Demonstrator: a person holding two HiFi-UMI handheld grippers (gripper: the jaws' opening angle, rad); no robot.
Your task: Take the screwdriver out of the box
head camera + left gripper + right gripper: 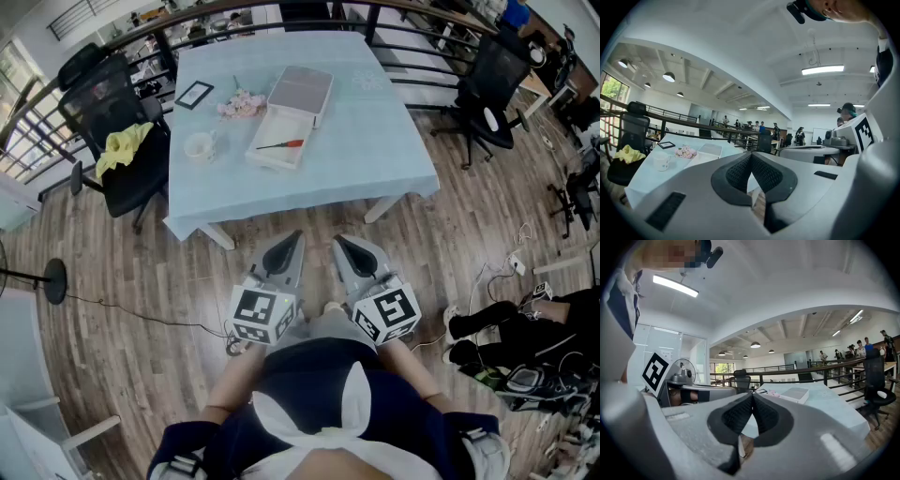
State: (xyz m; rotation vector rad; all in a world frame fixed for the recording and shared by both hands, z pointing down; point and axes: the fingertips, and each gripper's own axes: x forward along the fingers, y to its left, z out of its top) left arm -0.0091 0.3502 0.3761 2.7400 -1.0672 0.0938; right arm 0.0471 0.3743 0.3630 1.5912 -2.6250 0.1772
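A red-handled screwdriver (282, 145) lies in the open white box (277, 155) on the light blue table (375, 141); the box lid (301, 92) stands behind it. Both grippers hang close to the person's body, over the wooden floor, well short of the table. My left gripper (294, 238) is shut with nothing in it, its jaw tips meeting in the left gripper view (751, 154). My right gripper (341, 243) is shut and empty too (752, 394). In the gripper views the box shows far off (708, 151) (793, 394).
On the table stand a white cup (199, 146), pink flowers (241, 105) and a dark picture frame (194, 94). A black chair with a yellow cloth (122, 155) stands left of the table, another office chair (487, 94) to the right. A railing (112, 47) runs behind. Cables lie on the floor.
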